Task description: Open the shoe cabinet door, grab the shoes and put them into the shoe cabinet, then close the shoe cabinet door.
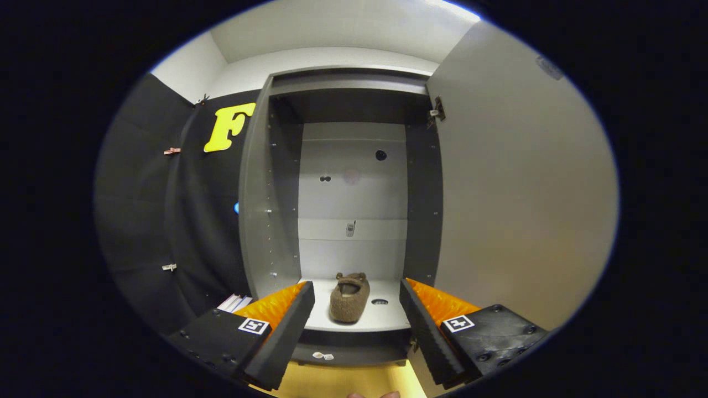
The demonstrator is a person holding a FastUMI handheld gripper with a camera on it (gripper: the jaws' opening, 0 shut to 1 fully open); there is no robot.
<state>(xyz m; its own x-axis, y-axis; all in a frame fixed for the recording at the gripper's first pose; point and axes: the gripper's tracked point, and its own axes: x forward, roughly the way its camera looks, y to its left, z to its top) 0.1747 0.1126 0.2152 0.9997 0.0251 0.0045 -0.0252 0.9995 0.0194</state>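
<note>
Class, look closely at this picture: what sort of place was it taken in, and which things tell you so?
Probably a staged recording booth, not a real home. An open shoe cabinet holds one brown slipper on its bottom shelf, black cloth hangs beside it, and the open gripper points in, fingers apart.

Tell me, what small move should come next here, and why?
Probably swing toward the open door to push it shut: the slipper already lies on the cabinet floor, and the hand-held gripper is open, holding nothing.

Black booth wall [160,221] at 9 o'clock carries small clips [172,150]; white papers [235,302] low at 8 o'clock; yellowish floor [343,381] at 6 o'clock.
</note>
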